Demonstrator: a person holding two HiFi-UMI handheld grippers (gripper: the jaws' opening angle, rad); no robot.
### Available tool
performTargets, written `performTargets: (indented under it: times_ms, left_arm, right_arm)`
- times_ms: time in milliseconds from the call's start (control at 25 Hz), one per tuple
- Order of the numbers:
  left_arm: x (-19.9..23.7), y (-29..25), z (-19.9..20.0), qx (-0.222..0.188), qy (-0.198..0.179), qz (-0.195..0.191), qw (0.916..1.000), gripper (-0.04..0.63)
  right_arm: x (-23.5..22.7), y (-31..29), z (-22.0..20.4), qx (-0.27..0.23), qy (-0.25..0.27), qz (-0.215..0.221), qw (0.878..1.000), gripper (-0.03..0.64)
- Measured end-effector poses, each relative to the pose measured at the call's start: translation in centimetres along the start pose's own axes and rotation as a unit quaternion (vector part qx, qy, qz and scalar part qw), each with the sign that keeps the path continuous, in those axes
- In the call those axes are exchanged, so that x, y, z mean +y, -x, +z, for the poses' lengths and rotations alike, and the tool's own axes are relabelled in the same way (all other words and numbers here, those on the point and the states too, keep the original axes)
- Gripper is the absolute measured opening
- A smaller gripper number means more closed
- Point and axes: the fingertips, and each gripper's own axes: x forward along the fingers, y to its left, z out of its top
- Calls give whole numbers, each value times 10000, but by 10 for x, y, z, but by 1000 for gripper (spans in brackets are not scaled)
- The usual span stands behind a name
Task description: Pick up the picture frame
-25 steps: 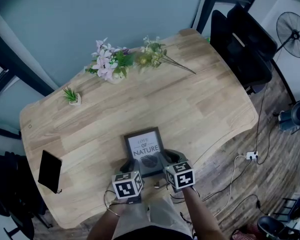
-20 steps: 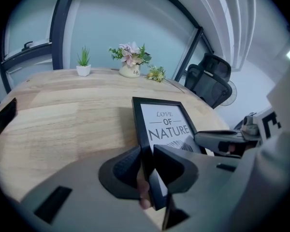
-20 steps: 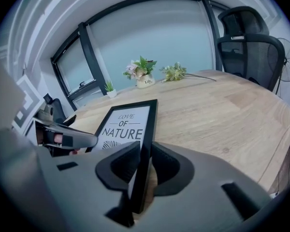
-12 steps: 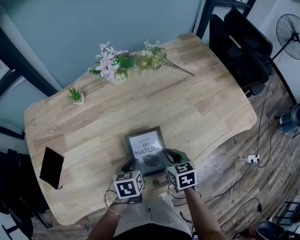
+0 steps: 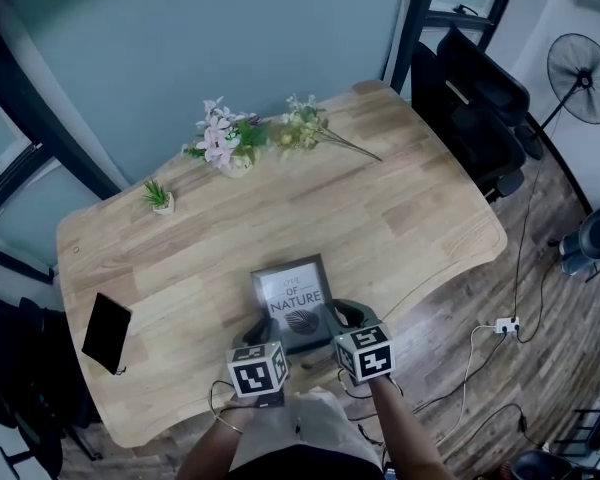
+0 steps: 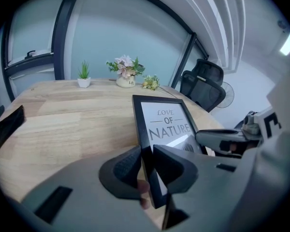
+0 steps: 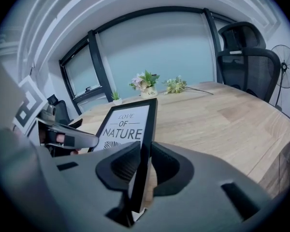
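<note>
The black picture frame (image 5: 292, 298) with the print "LOVE OF NATURE" is held over the near part of the wooden table (image 5: 400, 208). My left gripper (image 5: 255, 330) is shut on its near left edge, and my right gripper (image 5: 342, 315) is shut on its near right edge. Both pairs of jaws have just been closing, with the frame's border between them. In the left gripper view the frame (image 6: 164, 122) runs away from the left gripper (image 6: 146, 166), pads pressed on its rim. In the right gripper view the right gripper (image 7: 144, 163) clamps the frame (image 7: 125, 124) edge-on.
A vase of pink flowers (image 5: 225, 143) with a loose green sprig (image 5: 310, 128) stands at the table's far side. A small potted plant (image 5: 160, 196) is at the far left, a black tablet (image 5: 106, 331) near the left edge. A black office chair (image 5: 475, 118) and a fan (image 5: 585, 68) stand to the right.
Both grippers have risen a little with the picture frame between them, and the frame's near end now stands off the tabletop.
</note>
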Motion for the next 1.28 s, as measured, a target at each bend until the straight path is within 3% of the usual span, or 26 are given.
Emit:
performTargets:
  times_ms: [1280]
  left_arm:
    - [-33,65,28,-840,-111,25,9964,71]
  right_arm:
    - [15,64,43,-840,574,195,9946,72]
